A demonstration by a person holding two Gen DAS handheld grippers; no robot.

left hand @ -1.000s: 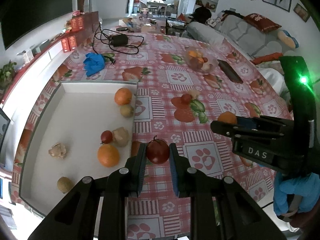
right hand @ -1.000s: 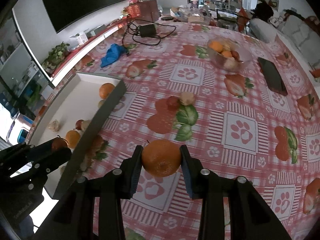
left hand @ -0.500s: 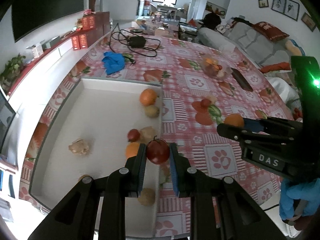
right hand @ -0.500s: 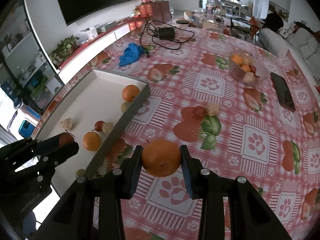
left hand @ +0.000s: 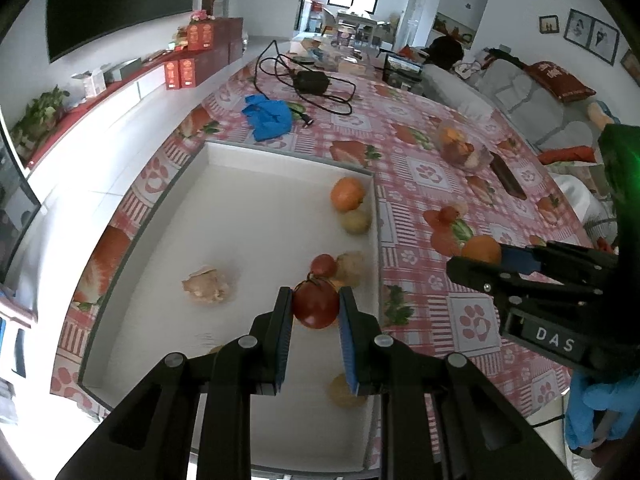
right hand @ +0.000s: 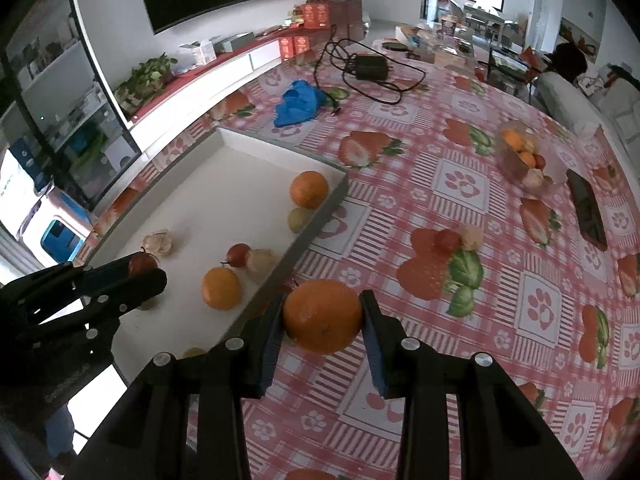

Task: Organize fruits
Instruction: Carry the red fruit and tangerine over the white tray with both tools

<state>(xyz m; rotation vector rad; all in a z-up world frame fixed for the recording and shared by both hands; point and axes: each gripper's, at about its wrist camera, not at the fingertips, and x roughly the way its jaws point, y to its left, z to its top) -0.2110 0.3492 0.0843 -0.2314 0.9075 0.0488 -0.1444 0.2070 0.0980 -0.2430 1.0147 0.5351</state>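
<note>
- Left wrist view: the risk here, as I judged it, was that the red fruit point(left hand: 315, 305) would be let go from too high above the white tray point(left hand: 224, 216). It could then roll into the small red fruit point(left hand: 323, 265) and the pale fruit point(left hand: 350, 265) lying just behind it, or bounce toward the tray wall at the right.
- In this view the left gripper point(left hand: 314, 312) sat in the lower middle of the frame. Its fingers point(left hand: 282, 320) were only a little apart and pinched the red fruit from both sides, above the tray floor.
- In the upper part of the tray an orange point(left hand: 347, 193) lay against the right wall, with a yellowish fruit point(left hand: 355, 221) just below it.
- Right wrist view: the big orange point(right hand: 322, 316) hung over the bench point(right hand: 500, 320), just right of the tray edge point(right hand: 320, 220). If it was released there, it could hit the edge and roll away over the checked cloth.
- The right gripper point(right hand: 322, 322) was in the lower middle of the frame. Its fingers point(right hand: 372, 320) were spread wide, because the fruit was large, and they pressed on both sides of the big orange.
- At the left of this view the left gripper appeared over the tray, with the red fruit between its tips.
</note>
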